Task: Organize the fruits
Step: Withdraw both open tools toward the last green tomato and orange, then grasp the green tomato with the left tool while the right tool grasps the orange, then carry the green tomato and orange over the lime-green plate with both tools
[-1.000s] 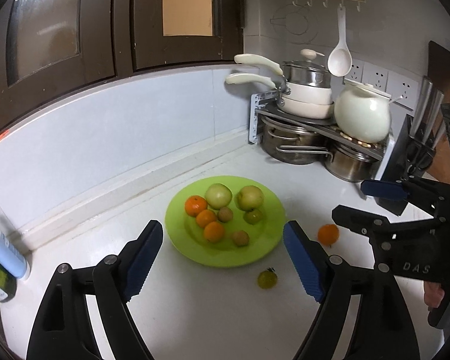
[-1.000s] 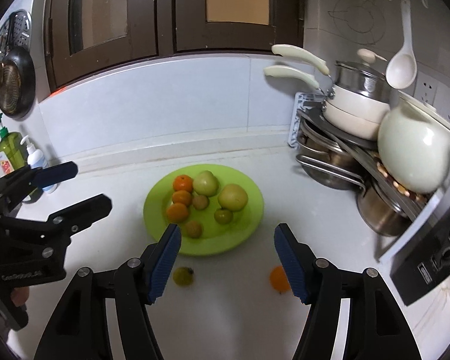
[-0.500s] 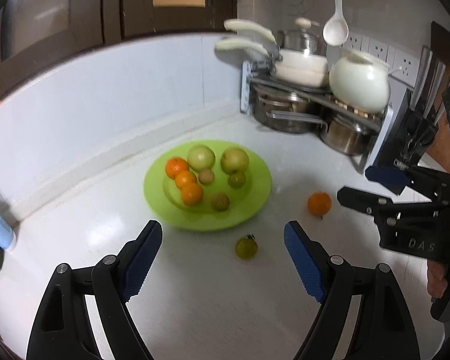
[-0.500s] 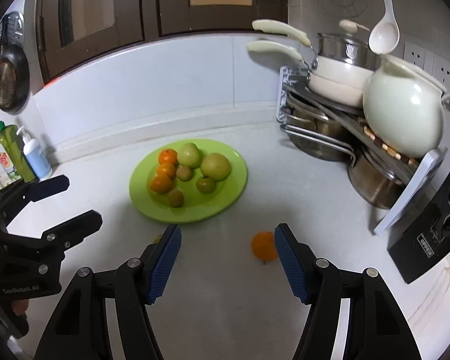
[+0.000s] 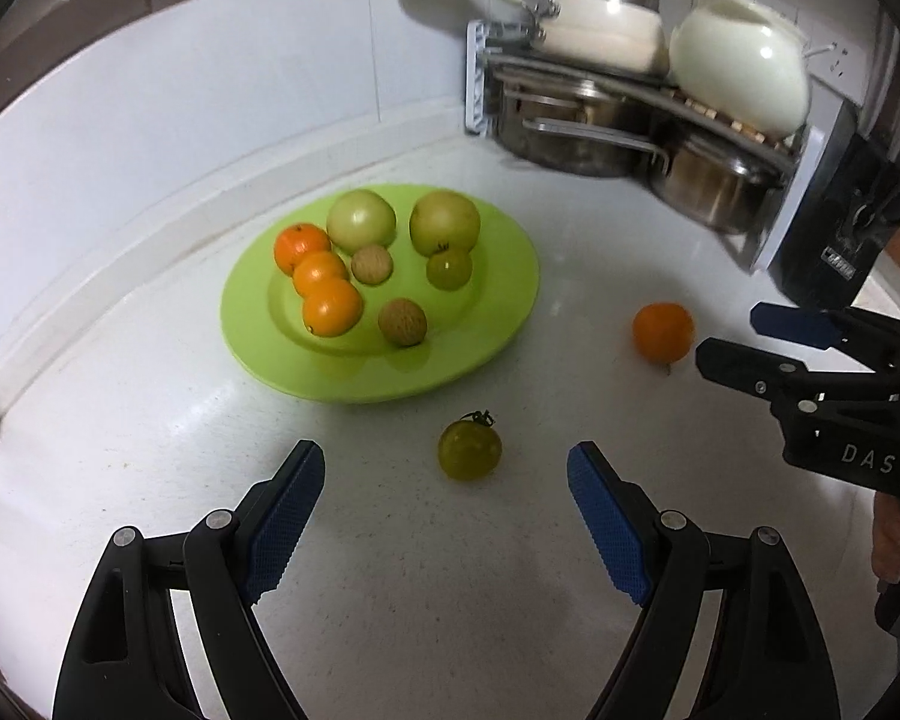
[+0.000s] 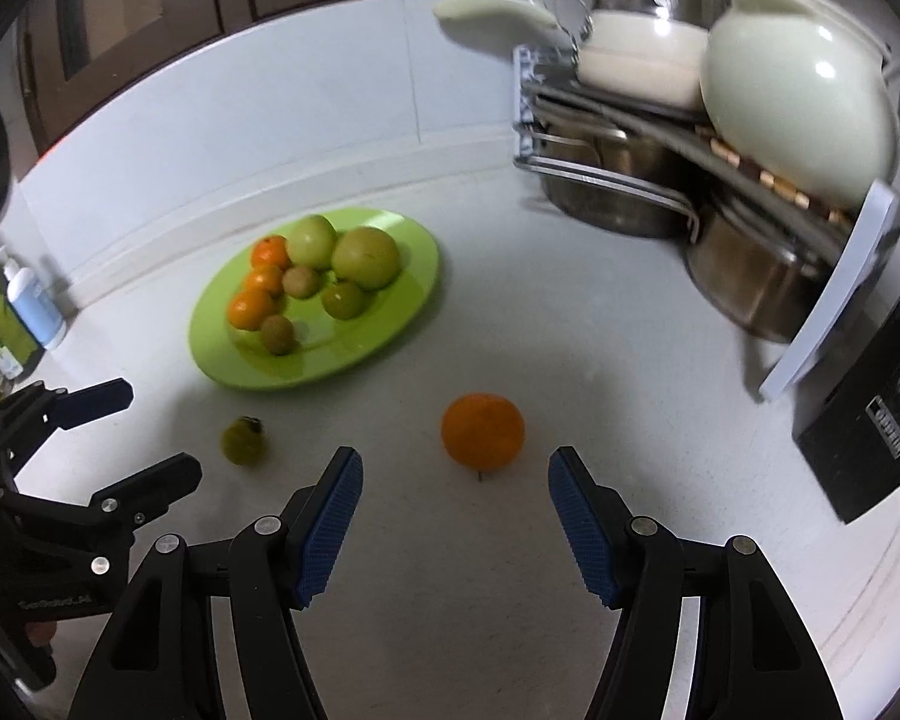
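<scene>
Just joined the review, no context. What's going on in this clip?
A person with two handheld grippers is gathering fruit onto a green plate on a kitchen counter. Most fruit is already on it. Two pieces sit loose on the counter: a green tomato in front of the open left gripper, and an orange in front of the open right gripper. Neither gripper touches its fruit yet; each looks lined up for a grab.
</scene>
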Demonstrator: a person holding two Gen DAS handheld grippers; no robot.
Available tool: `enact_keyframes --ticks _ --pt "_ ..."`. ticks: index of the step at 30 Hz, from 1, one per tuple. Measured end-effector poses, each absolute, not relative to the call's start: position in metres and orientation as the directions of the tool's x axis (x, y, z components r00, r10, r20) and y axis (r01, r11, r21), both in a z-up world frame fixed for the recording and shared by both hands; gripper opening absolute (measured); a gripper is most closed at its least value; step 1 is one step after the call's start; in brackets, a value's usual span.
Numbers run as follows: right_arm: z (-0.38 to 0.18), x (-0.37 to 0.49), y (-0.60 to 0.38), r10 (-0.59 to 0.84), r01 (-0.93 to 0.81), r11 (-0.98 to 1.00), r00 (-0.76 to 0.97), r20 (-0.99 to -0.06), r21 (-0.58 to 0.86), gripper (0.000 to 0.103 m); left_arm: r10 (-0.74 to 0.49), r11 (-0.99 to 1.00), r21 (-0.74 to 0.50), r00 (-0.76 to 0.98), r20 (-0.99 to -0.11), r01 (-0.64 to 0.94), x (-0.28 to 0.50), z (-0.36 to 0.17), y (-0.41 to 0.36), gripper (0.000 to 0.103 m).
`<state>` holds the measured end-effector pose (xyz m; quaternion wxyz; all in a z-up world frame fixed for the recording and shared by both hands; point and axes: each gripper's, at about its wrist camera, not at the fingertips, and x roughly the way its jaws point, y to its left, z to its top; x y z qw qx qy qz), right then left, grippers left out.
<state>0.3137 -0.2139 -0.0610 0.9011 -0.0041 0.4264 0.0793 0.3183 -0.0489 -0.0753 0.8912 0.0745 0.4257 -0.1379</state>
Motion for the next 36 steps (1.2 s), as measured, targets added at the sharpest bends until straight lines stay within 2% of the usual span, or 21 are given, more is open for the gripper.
enact_keyframes --ticks 4,12,18,23,36 --pt "-0.073 0.326 -0.219 0.13 -0.133 0.989 0.604 -0.787 0.061 0.065 -0.17 0.95 0.02 0.572 -0.802 0.311 0.329 -0.089 -0.054 0.082" --pt "-0.09 0.346 -0.222 0.133 -0.135 0.989 0.577 -0.806 0.067 0.064 -0.185 0.947 -0.002 0.537 -0.823 0.322 0.341 -0.102 -0.059 0.065" --pt "-0.097 0.357 -0.221 0.159 -0.148 0.985 0.558 -0.814 0.091 0.05 -0.206 0.941 -0.018 0.527 -0.824 0.339 0.347 -0.103 -0.061 0.049" --pt "-0.101 0.361 -0.219 0.177 -0.161 0.981 0.549 -0.817 0.105 0.043 -0.231 0.934 -0.042 0.509 -0.829 0.355 0.348 -0.104 -0.062 0.029" --pt "-0.098 0.358 -0.222 0.19 -0.162 0.98 0.56 -0.807 0.118 0.042 -0.259 0.928 -0.061 0.517 -0.816 0.368 0.344 -0.097 -0.061 0.029"
